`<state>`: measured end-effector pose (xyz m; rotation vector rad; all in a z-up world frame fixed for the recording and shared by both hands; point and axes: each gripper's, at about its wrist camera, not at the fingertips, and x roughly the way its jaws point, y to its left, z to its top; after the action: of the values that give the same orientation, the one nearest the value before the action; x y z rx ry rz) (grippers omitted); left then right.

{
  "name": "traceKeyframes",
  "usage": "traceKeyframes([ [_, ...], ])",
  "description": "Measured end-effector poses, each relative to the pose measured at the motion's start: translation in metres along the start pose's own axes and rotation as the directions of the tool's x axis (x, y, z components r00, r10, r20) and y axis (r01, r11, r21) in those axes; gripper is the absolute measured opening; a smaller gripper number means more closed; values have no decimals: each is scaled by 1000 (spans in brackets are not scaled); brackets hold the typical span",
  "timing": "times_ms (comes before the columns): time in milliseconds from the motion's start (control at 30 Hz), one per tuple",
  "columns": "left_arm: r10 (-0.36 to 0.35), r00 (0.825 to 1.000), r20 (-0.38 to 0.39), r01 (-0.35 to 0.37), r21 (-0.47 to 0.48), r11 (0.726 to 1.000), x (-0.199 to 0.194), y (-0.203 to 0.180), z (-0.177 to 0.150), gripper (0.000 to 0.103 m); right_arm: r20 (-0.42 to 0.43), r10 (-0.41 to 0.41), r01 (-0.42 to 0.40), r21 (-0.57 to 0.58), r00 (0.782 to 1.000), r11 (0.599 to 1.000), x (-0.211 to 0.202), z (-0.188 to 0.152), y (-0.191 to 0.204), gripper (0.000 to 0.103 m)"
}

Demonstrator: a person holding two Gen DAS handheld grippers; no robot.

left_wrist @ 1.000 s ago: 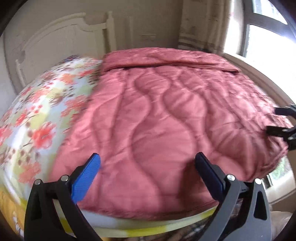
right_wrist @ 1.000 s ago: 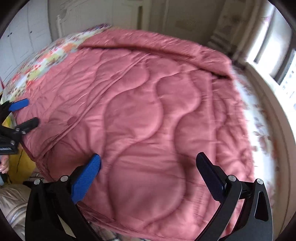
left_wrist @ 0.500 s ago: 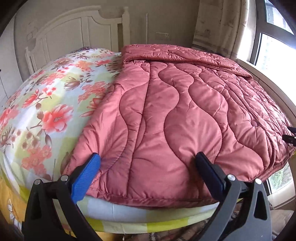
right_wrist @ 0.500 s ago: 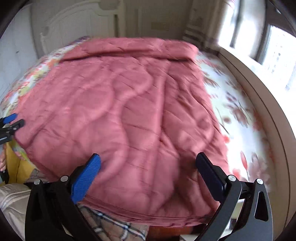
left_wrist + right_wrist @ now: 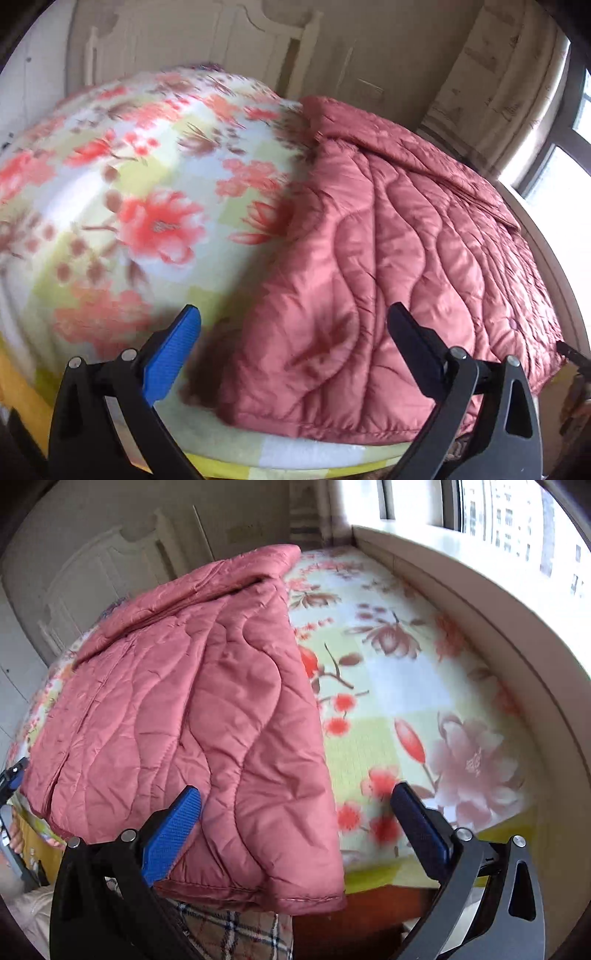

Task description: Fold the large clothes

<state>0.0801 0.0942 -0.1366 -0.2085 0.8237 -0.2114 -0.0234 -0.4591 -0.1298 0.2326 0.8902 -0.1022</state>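
The quilted coat (image 5: 192, 716) lies flat on the bed (image 5: 413, 672), long axis running away toward the headboard. Its near hem sits just ahead of both grippers: left gripper (image 5: 291, 347) and right gripper (image 5: 295, 823), fingers spread, empty.

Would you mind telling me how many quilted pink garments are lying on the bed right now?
1. The pink quilted coat lies spread along one side of the floral bedsheet, its hem overhanging the near edge. Anything beneath it is hidden.
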Motion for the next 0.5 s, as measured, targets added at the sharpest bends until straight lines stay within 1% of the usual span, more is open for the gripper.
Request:
traceKeyframes([
  [33, -10, 1000, 3, 10, 15, 1000, 1, -4, -2, 99, 0, 12, -12, -25, 1000, 1000, 0, -2, 5, 99],
  [67, -36, 999, -1, 36, 41, 999, 3, -13, -4, 99, 2, 29, -29, -40, 1000, 999, -2, -5, 9, 99],
  [133, -58, 998, -8, 59, 81, 995, 7, -27, -7, 99, 23, 77, -75, -75, 997, 994, -2, -8, 22, 93],
  [200, -61, 998, -9, 62, 129, 990, 13, -43, -11, 93, 59, 87, -81, -101, 994, 992, 2, -10, 37, 76],
  [233, -62, 998, -7, 62, 155, 986, 15, -51, -13, 78, 76, 101, -93, -102, 992, 990, 5, -9, 42, 71],
  [267, -65, 998, -11, 66, 167, 984, 16, -55, -13, 58, 91, 117, -108, -97, 989, 989, 9, -8, 47, 61],
  [300, -87, 996, -23, 90, 165, 982, 17, -58, -13, 44, 96, 131, -122, -89, 987, 988, 9, -7, 49, 48],
  [333, -138, 989, -45, 143, 136, 980, 18, -55, -12, 23, 93, 162, -156, -73, 982, 985, 12, -5, 51, 40],
  [367, -185, 982, -42, 188, 87, 978, 15, -49, -11, 19, 90, 190, -186, -53, 978, 981, 14, -3, 52, 31],
  [433, -221, 975, -9, 221, 65, 973, 3, -42, -9, 16, 93, 203, -200, -42, 975, 979, 11, -4, 52, 29],
  [467, -243, 970, 10, 242, 60, 968, -7, -40, -10, 16, 89, 238, -237, -24, 967, 971, 6, -4, 48, 26],
  [500, -281, 959, 34, 278, 56, 959, -24, -37, -10, 15, 88, 269, -270, -10, 959, 963, 1, -5, 45, 24],
])
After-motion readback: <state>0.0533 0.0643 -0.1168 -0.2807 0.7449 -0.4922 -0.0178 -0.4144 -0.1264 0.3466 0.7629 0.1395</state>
